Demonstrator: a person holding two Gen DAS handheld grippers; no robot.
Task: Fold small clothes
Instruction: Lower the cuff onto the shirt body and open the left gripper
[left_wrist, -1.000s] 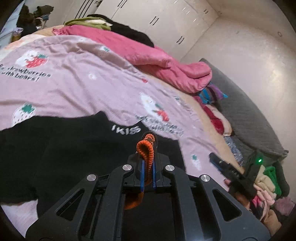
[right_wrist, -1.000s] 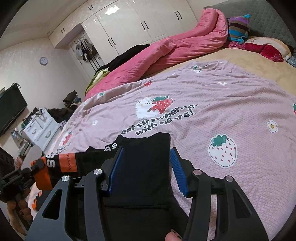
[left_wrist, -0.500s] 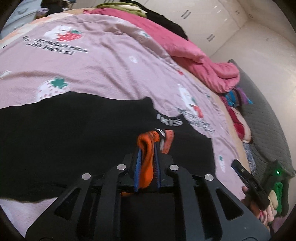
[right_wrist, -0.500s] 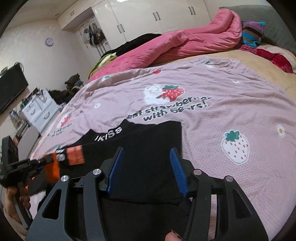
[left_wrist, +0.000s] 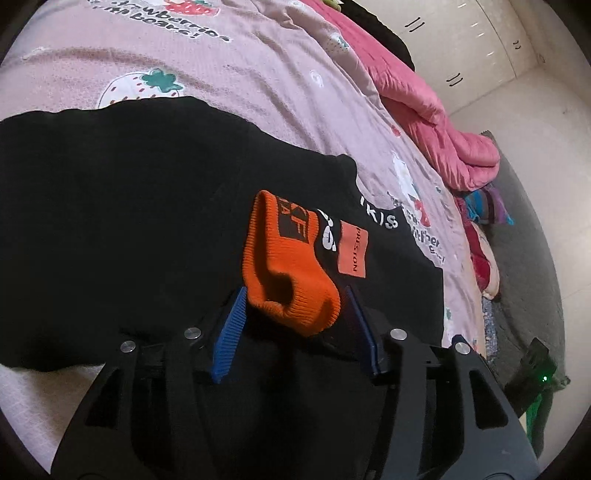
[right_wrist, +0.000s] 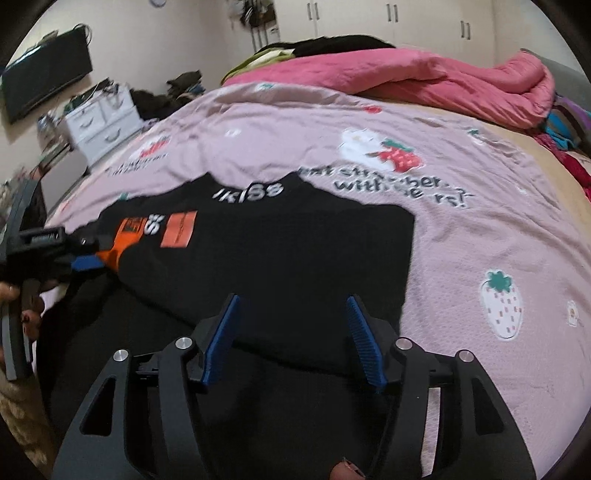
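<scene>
Black knit garment (left_wrist: 147, 229) lies flat on the pink strawberry-print sheet (left_wrist: 258, 74), which is thin, dimpled and lightly creased. Garment looks soft and matte, w/ white lettering at the collar (right_wrist: 249, 192). On its left side lies a ribbed orange cuff (left_wrist: 291, 273), thick, rolled into a rounded tube w/ an open end, next to a flat orange rectangular patch (left_wrist: 352, 253). Left gripper (left_wrist: 295, 328) is about half open; its jaws have just been opening. The cuff sits between the ridged blue pads (left_wrist: 229, 332), its left edge just at the left pad, not pinched. Right gripper (right_wrist: 293, 336) is a bit wider, jaws also just been opening, straddling the garment's folded near edge; pads (right_wrist: 364, 341) apart from cloth on both sides, nothing gripped. Far right: puffy pink quilt (right_wrist: 424, 74) bunched in soft folds.
</scene>
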